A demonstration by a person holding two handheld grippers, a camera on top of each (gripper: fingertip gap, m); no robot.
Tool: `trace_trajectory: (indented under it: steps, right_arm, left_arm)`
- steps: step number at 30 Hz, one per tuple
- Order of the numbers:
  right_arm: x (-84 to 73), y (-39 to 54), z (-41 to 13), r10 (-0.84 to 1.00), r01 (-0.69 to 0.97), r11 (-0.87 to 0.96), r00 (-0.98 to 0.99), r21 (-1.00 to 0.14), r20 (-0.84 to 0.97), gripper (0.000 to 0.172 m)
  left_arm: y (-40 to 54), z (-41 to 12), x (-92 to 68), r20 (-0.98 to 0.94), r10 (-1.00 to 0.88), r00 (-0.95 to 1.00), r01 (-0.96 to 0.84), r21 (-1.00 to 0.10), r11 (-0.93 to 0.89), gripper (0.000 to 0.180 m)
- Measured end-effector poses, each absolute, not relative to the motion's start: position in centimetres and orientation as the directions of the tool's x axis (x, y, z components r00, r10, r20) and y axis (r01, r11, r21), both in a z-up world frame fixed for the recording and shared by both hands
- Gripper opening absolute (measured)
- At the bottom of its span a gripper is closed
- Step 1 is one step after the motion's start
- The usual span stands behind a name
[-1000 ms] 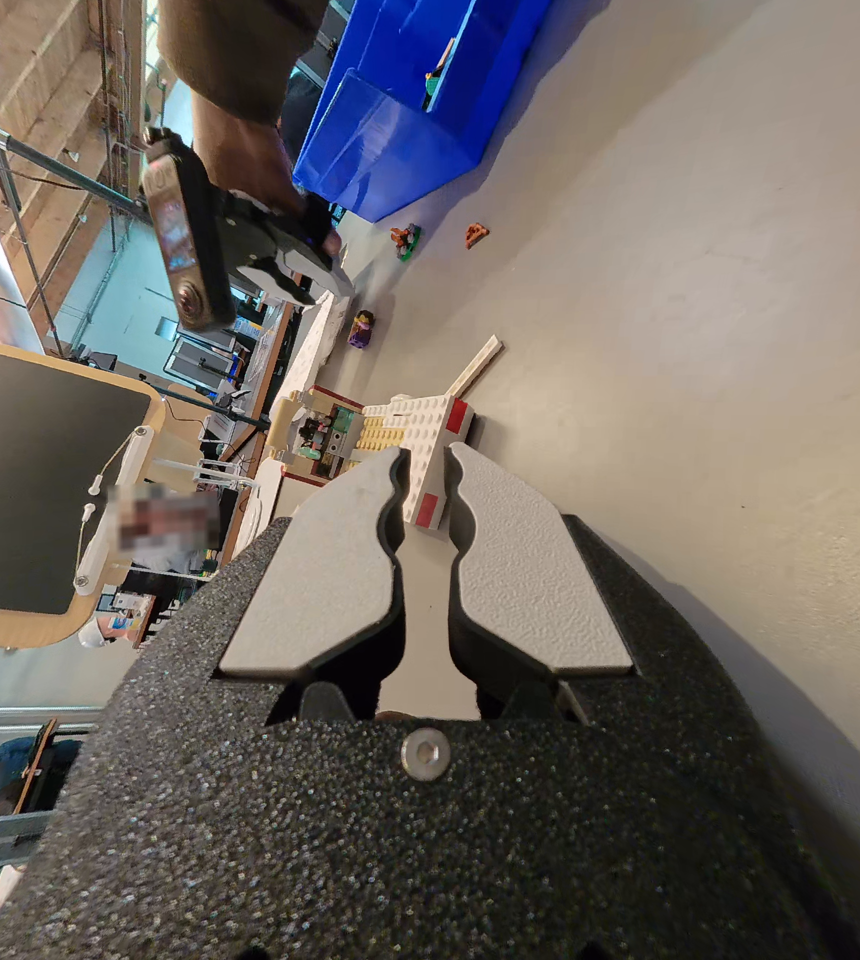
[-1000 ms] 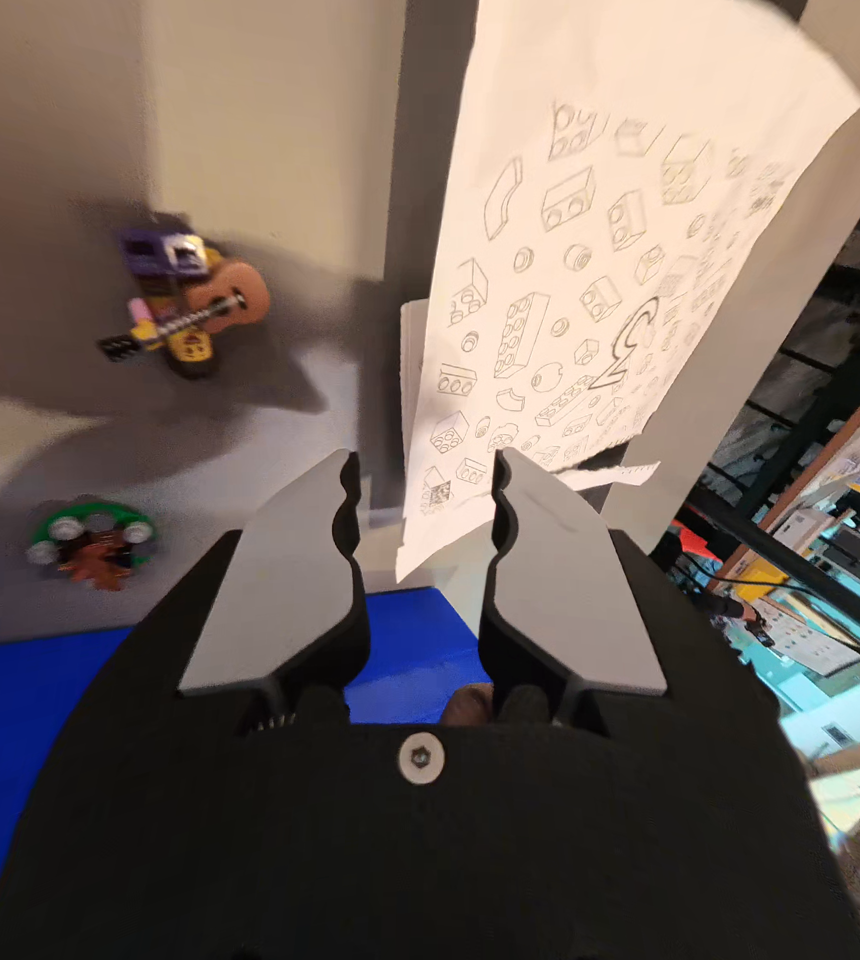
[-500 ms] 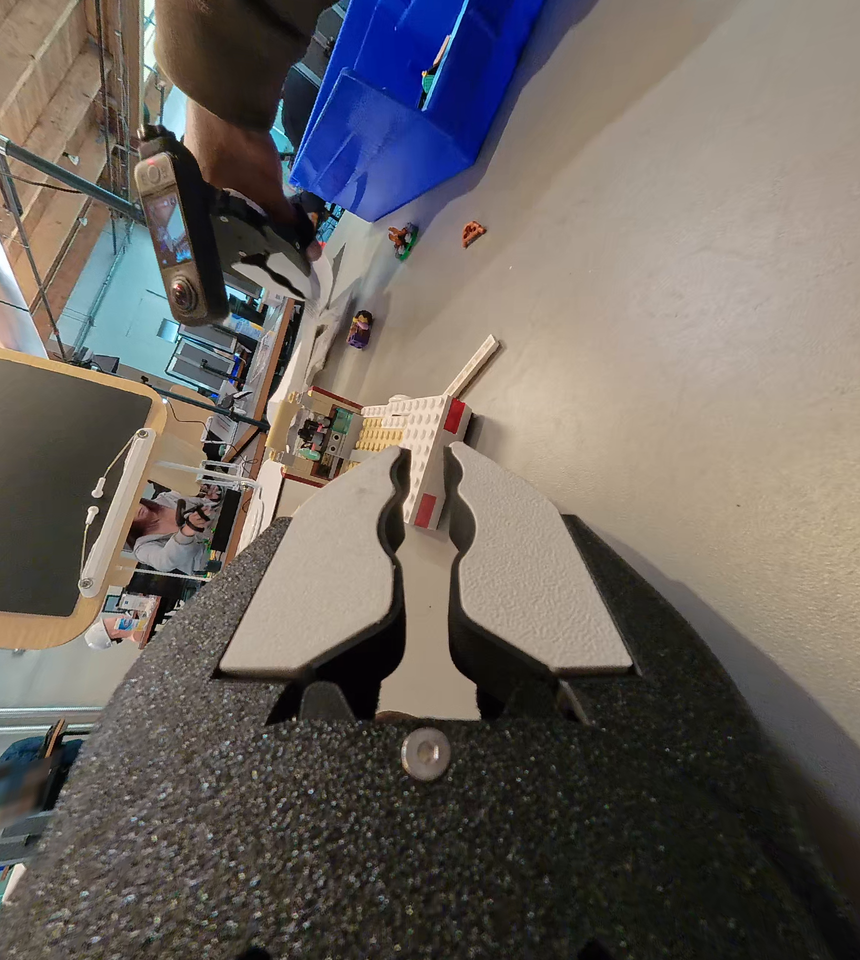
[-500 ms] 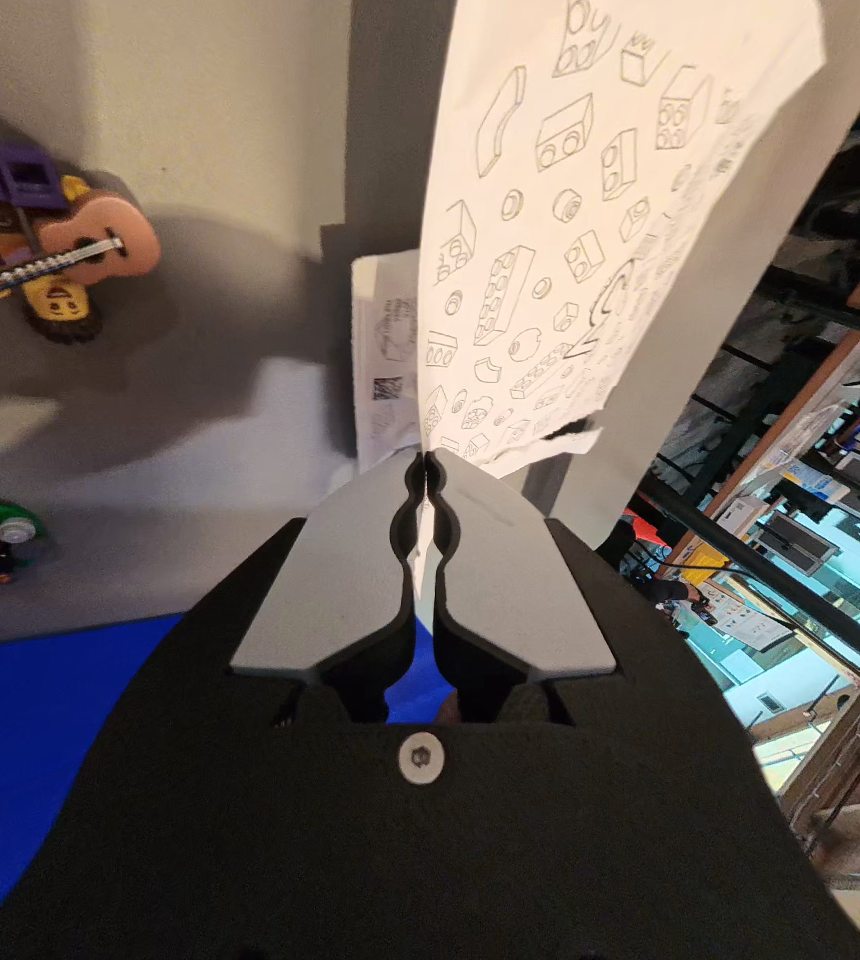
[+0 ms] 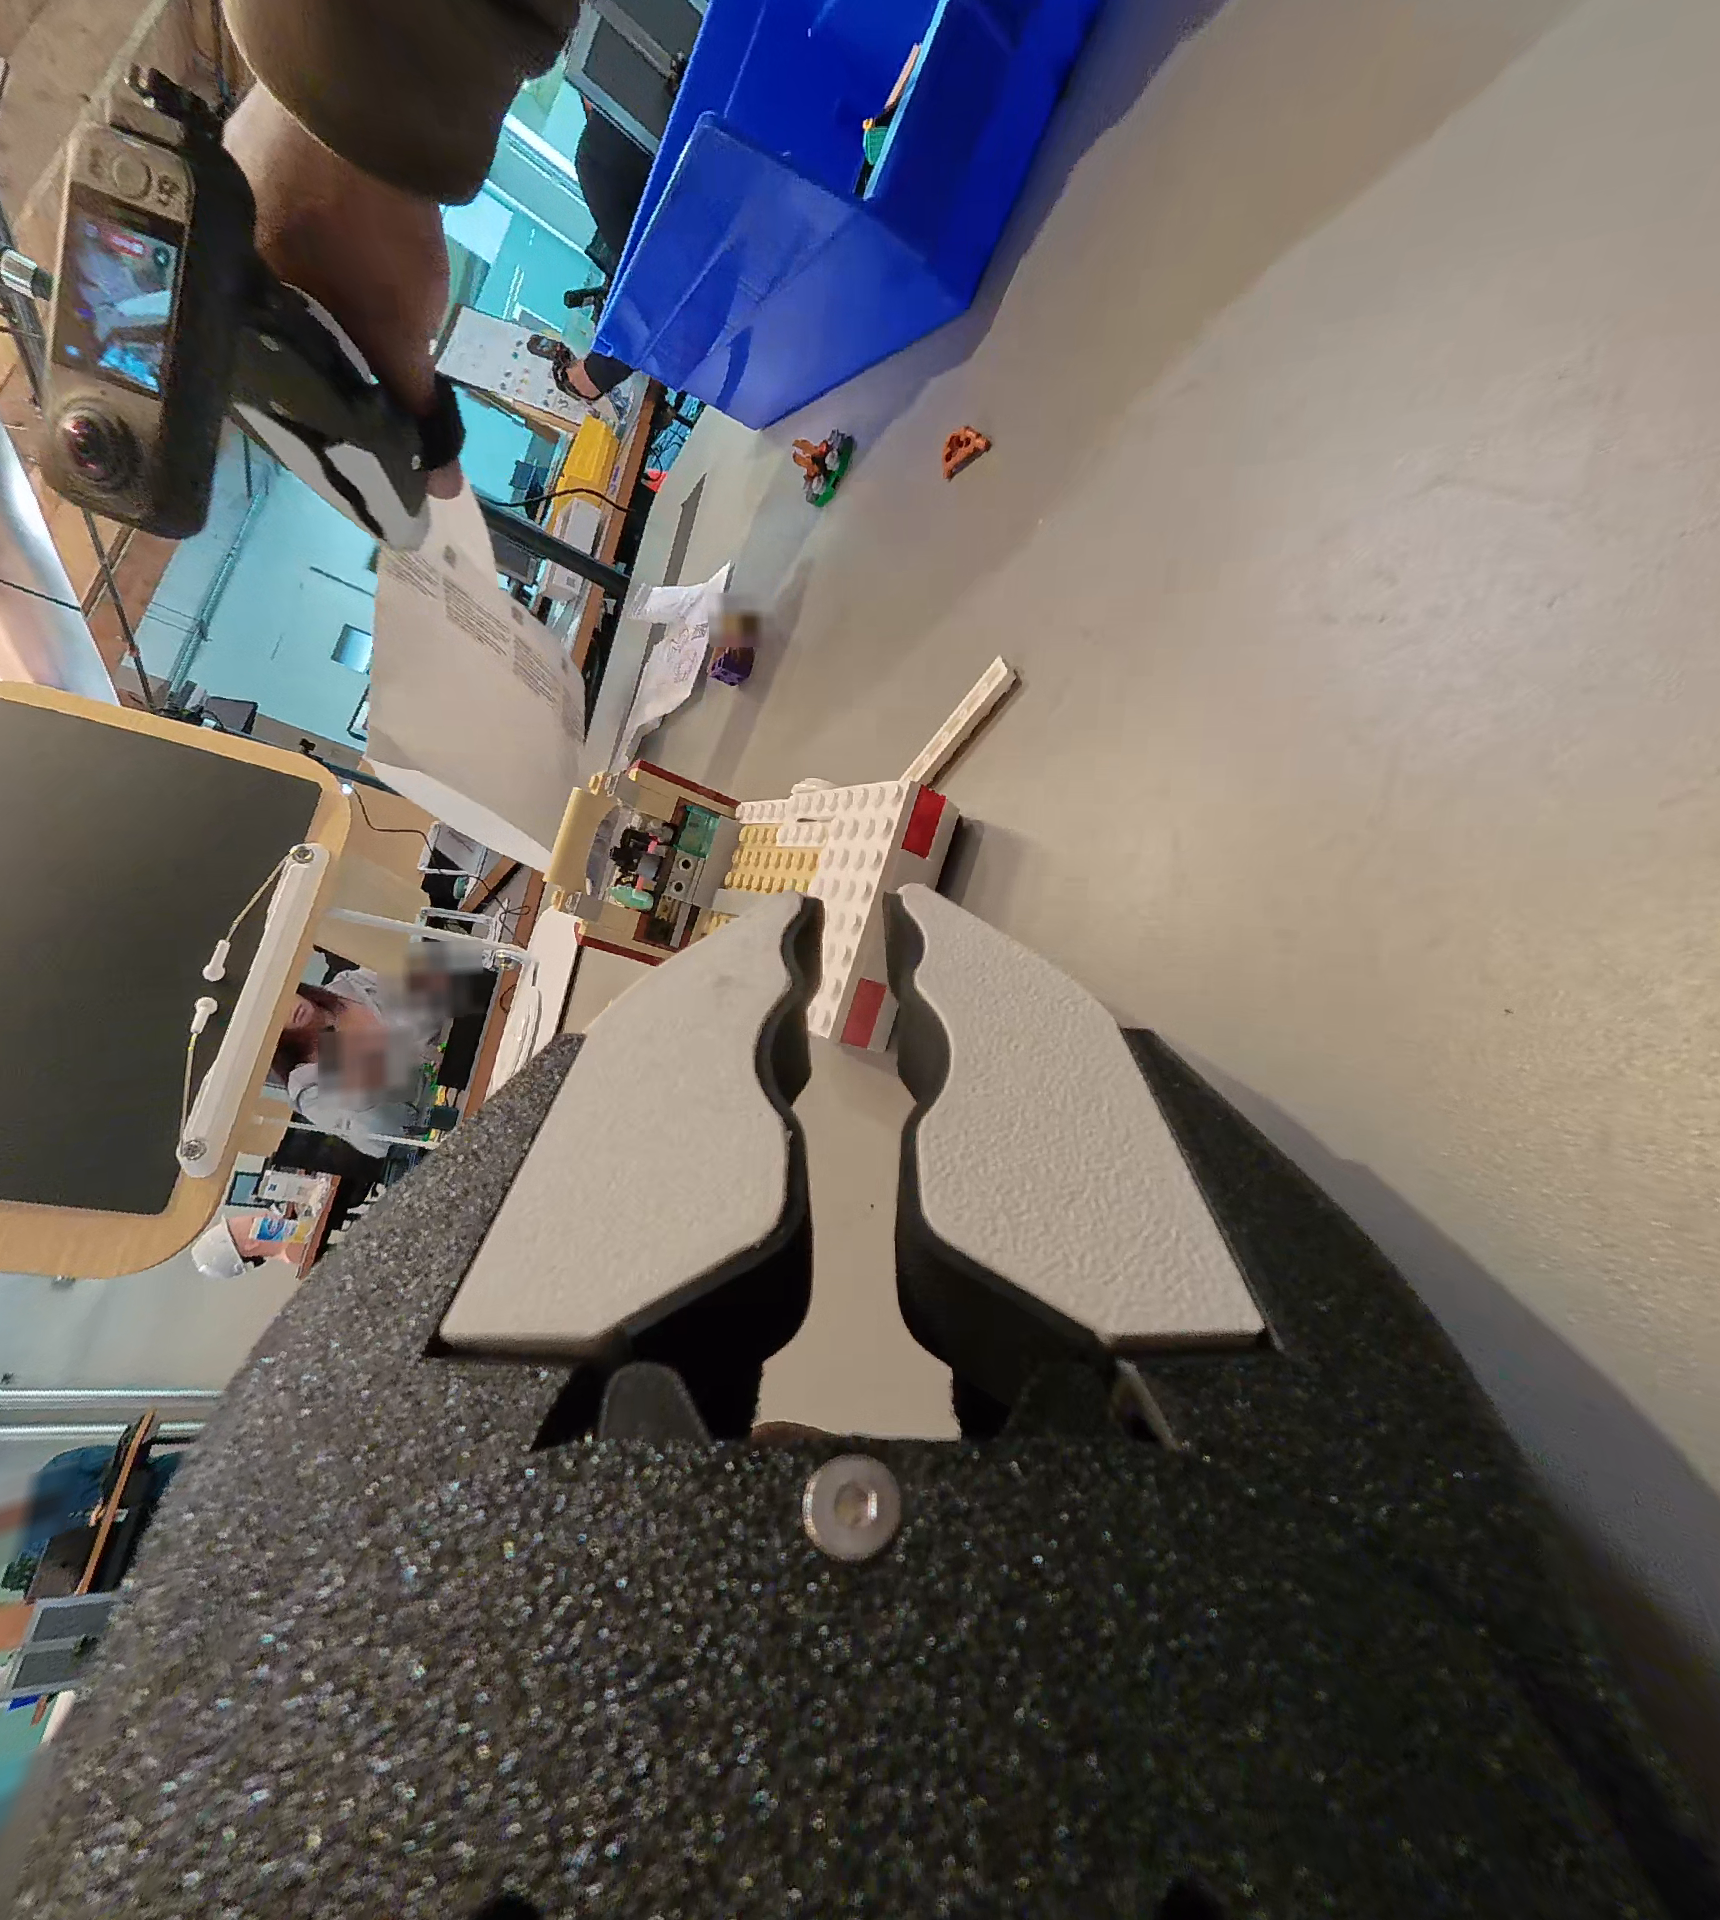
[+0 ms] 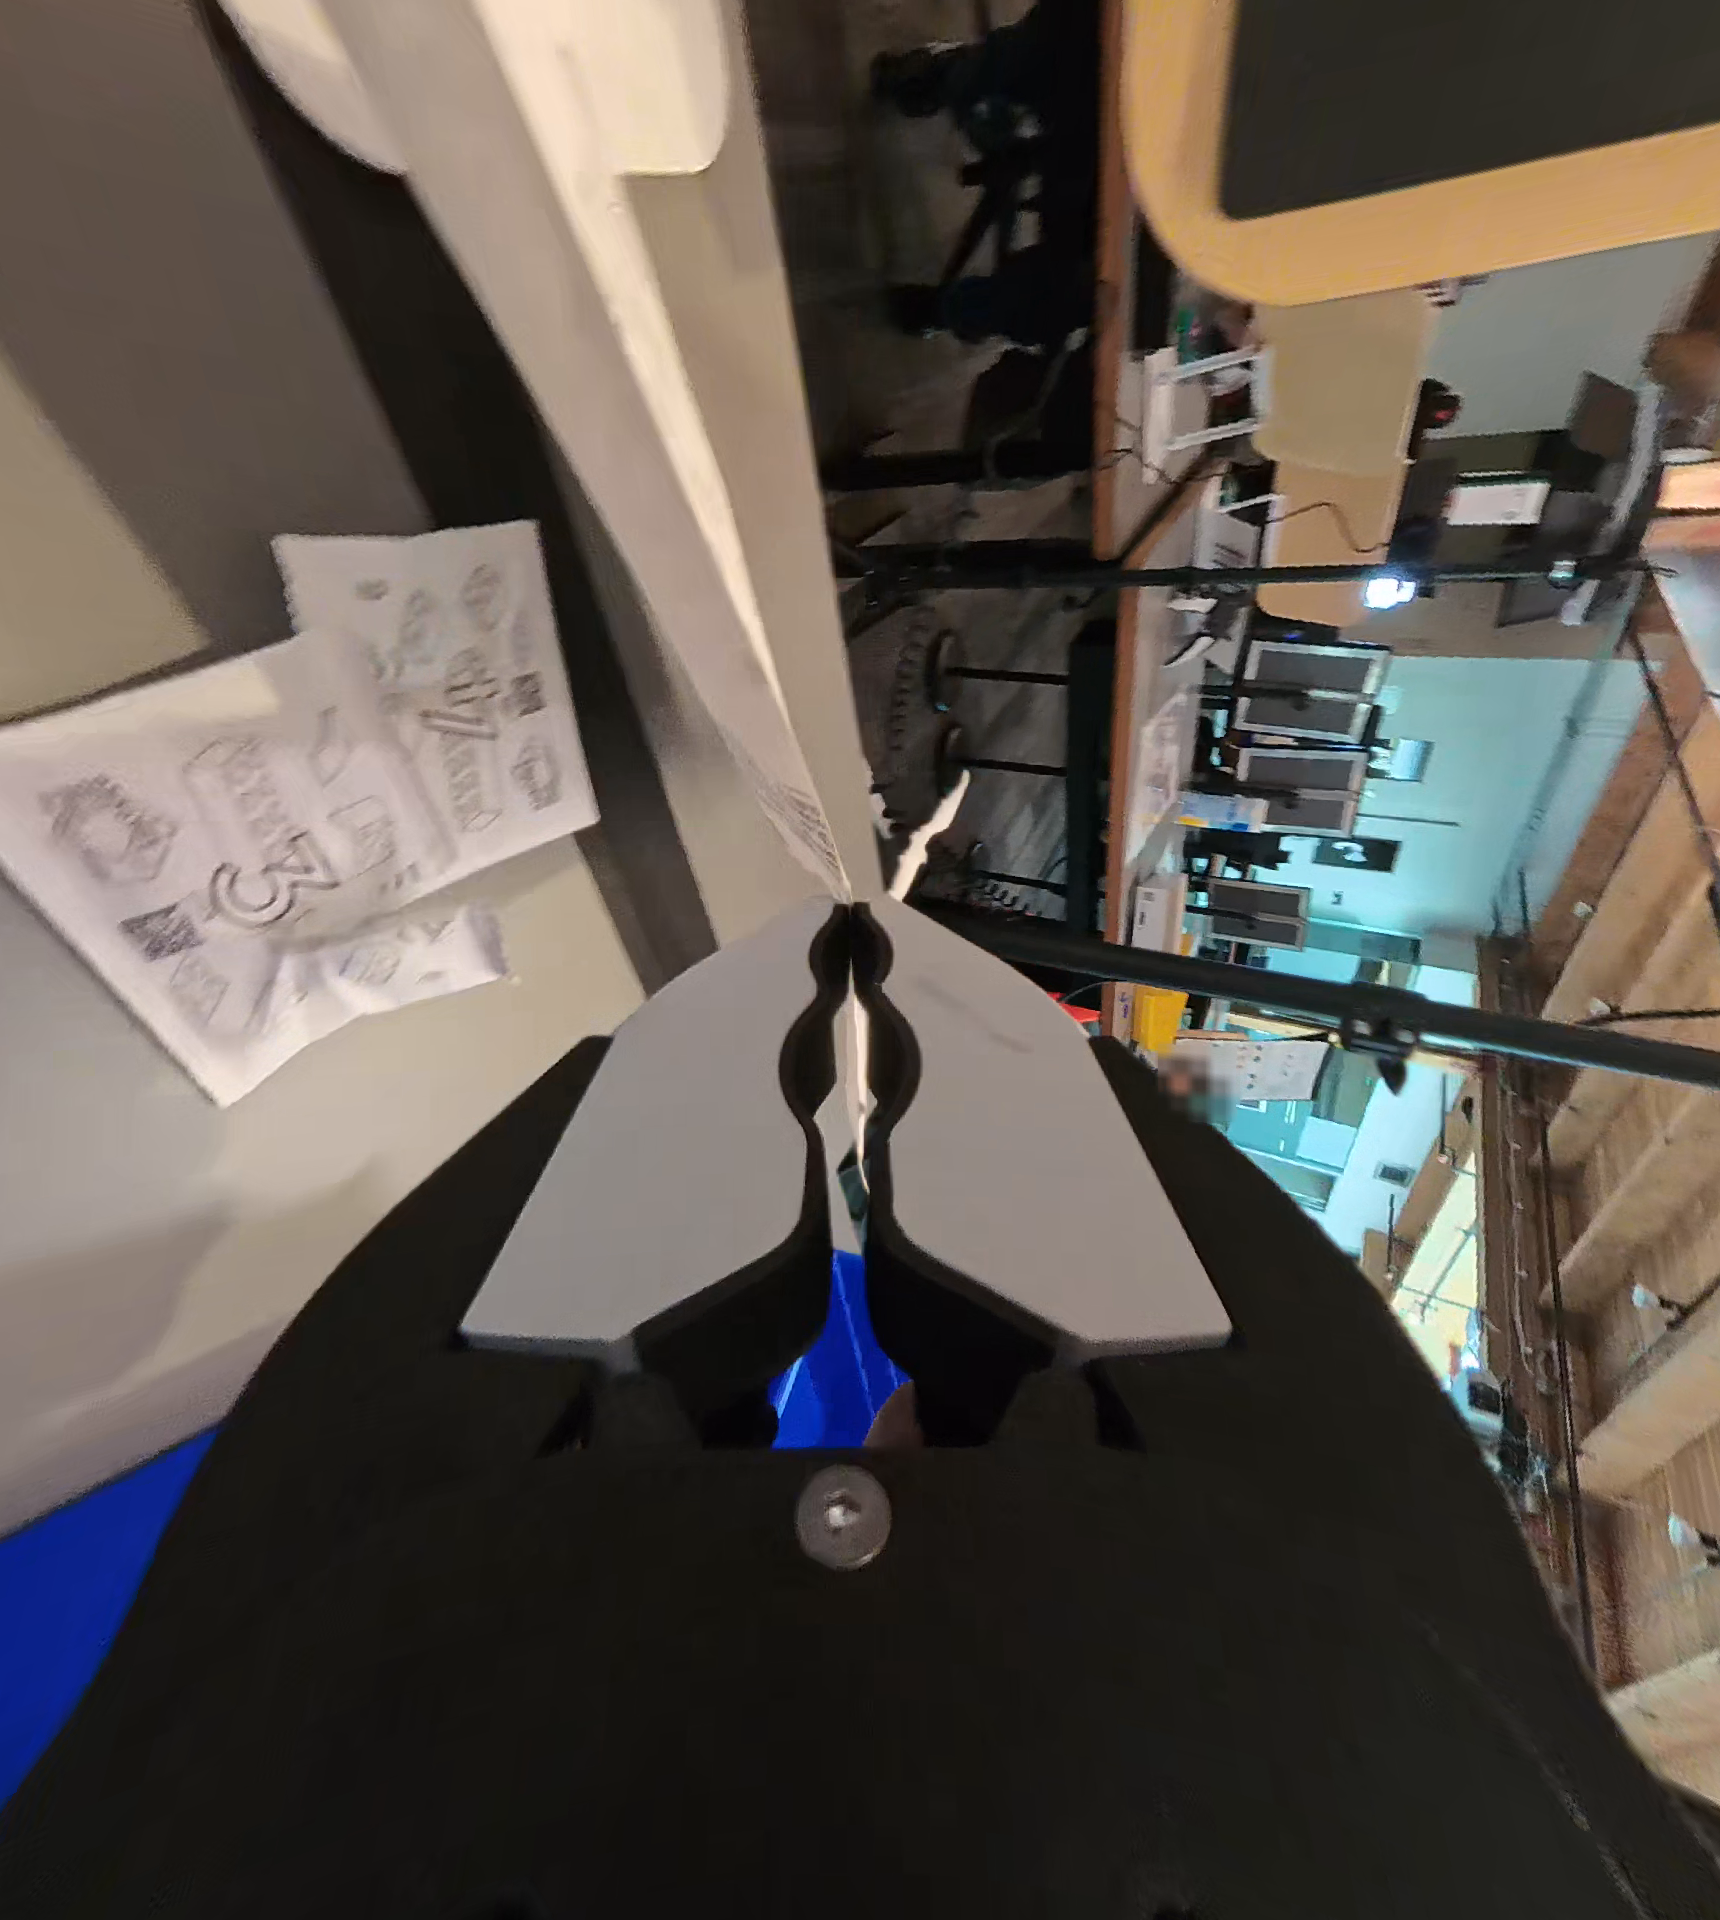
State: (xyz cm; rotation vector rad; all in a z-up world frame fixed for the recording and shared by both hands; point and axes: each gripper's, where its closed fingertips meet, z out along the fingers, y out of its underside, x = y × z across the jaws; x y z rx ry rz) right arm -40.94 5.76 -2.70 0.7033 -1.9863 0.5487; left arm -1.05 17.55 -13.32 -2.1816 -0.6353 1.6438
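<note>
Above the table's [image 5: 1407, 727] far edge, your right gripper [image 6: 851, 920], open a second ago, is now clenching a paper sheet [image 6: 721, 582] and lifting it; your left gripper [image 5: 851, 914] is still pinching the white brick plate [image 5: 861, 883].

- blue bin [image 5: 794, 260] on the table far ahead of the tongs
- printed paper sheets [image 6: 253, 810] lying flat left of the closed tongs
- small orange piece [image 5: 965, 452] near the bin

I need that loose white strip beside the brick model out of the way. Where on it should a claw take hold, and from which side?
Probably at the free far end of the long white strip, the end pointing away from the brick model. It lies flat on the grey table, thin and narrow, so come from above with the fingers spanning its narrow width. Its near end meets the model, leaving little room there.
</note>
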Motion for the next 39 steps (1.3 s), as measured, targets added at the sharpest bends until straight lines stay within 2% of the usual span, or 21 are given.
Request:
trace_trajectory:
  steps: [14, 17, 22, 31, 36, 39]
  right_arm:
    - [-36.8, 7.1, 8.1, -0.045, -0.756, 0.593, -0.373, -0.276, 0.927, 0.000]
    - [-34.8, 8.7, 10.8, 0.002, -0.780, 0.527, -0.396, -0.338, 0.918, 0.000]
    - [-29.9, 11.9, 13.0, 0.033, -0.809, 0.371, -0.480, -0.457, 0.877, 0.000]
    - [-19.3, 17.2, 12.7, 0.015, -0.872, 0.142, -0.472, -0.469, 0.881, 0.000]
    - [-14.0, 20.1, 12.2, 0.004, -0.889, 0.025, -0.458, -0.458, 0.889, 0.000]
    - [-11.6, 21.6, 11.9, -0.005, -0.882, -0.036, -0.470, -0.470, 0.883, 0.000]
  left_arm:
    - [16.8, -12.9, -1.0, -0.818, 0.539, 0.199, 0.168, -0.514, -0.841, 0.012]
    - [15.9, -12.3, -1.0, -0.802, 0.578, 0.153, 0.193, -0.549, -0.813, 0.014]
    - [14.6, -11.3, -1.1, -0.679, 0.728, 0.097, 0.217, -0.700, -0.681, 0.025]
    - [14.5, -9.3, -0.4, -0.341, 0.939, 0.047, 0.168, -0.924, -0.344, 0.037]
    - [15.5, -8.1, 1.4, -0.177, 0.984, 0.028, 0.113, -0.977, -0.179, 0.040]
    - [16.6, -7.5, 2.7, 0.011, 0.997, 0.082, 0.079, -0.997, 0.004, 0.044]
